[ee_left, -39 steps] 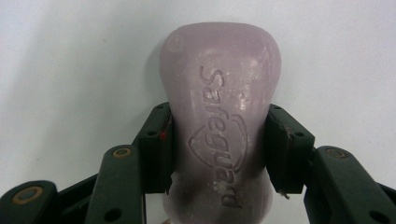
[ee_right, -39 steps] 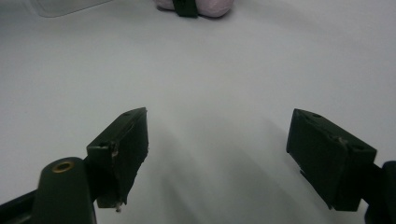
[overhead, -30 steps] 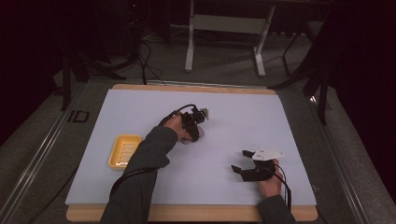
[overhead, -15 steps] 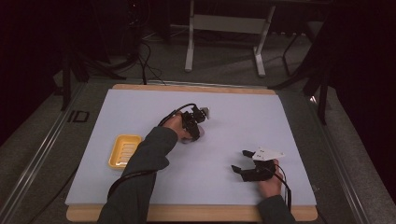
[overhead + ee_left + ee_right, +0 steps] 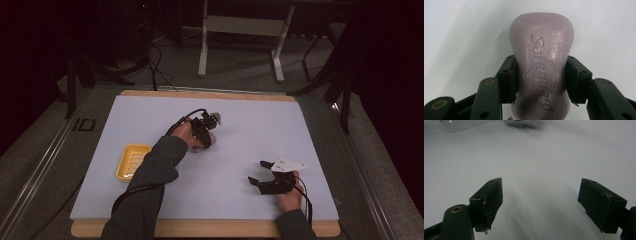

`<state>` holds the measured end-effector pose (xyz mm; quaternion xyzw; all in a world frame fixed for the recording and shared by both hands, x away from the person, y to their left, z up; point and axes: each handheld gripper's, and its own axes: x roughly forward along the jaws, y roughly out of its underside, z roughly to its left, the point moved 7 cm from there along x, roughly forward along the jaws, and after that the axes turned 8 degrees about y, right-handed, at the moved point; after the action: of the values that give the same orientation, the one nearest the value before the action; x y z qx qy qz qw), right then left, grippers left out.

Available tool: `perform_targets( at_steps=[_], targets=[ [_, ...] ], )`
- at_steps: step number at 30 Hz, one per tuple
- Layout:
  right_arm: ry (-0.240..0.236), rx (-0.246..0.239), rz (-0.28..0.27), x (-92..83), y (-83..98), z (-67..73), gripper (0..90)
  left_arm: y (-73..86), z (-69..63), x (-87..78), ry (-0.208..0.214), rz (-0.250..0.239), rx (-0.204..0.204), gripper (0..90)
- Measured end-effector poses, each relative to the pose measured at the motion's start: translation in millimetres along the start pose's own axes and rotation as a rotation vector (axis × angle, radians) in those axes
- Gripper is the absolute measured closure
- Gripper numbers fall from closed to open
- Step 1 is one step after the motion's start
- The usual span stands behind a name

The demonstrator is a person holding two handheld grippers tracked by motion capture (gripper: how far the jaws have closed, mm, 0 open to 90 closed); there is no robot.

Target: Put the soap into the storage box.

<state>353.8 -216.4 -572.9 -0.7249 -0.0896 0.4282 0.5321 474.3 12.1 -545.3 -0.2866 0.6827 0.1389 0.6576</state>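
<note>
A pale lilac soap bar [image 5: 541,50] with embossed lettering lies on the white table, and my left gripper [image 5: 541,80] is shut on its narrow waist, one jaw on each side. In the high view that gripper [image 5: 206,131] sits near the table's middle, with the soap [image 5: 211,140] just showing under it. A yellow soap dish [image 5: 132,161] stands empty to its left, nearer the front. My right gripper [image 5: 257,171] rests at the front right, open, and its own view shows nothing between the jaws of the right gripper [image 5: 540,195].
A white mat [image 5: 150,115] covers the table, with a wooden edge [image 5: 200,227] along the front. A clear plastic piece [image 5: 461,125] lies far off in the right gripper view. Behind the table stands a metal frame [image 5: 240,30] on a dark floor.
</note>
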Motion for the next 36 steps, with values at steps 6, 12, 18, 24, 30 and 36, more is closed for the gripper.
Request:
perform_targets(
  at_steps=[6, 12, 18, 24, 30, 36],
  targets=[
    [0.001, -0.001, 0.000, -0.3, 0.0, 0.1, 19.5, 6.1, 3.9, -9.4, -0.005, -0.027, -0.041, 49.7],
    [0.002, -0.001, 0.001, -0.2, 0.0, 0.1, 19.5, 12.9, 6.5, -16.9, -0.006, -0.030, -0.068, 49.7],
    [0.002, -0.002, 0.000, -0.2, 0.0, 0.1, 19.5, 18.7, 9.4, -22.3, -0.001, -0.034, -0.109, 49.8],
    [0.003, -0.003, -0.001, -0.4, 0.0, -0.1, 19.5, 24.7, 10.0, -31.3, -0.002, -0.055, -0.144, 49.7],
    [0.003, 0.001, -0.003, -0.8, 0.0, -0.1, 19.5, 30.5, 12.3, -40.6, -0.002, -0.083, -0.168, 49.7],
    [0.002, 0.002, -0.005, -0.9, -0.1, -0.2, 19.6, 35.5, 15.5, -53.0, 0.001, -0.108, -0.189, 49.8]
  ],
)
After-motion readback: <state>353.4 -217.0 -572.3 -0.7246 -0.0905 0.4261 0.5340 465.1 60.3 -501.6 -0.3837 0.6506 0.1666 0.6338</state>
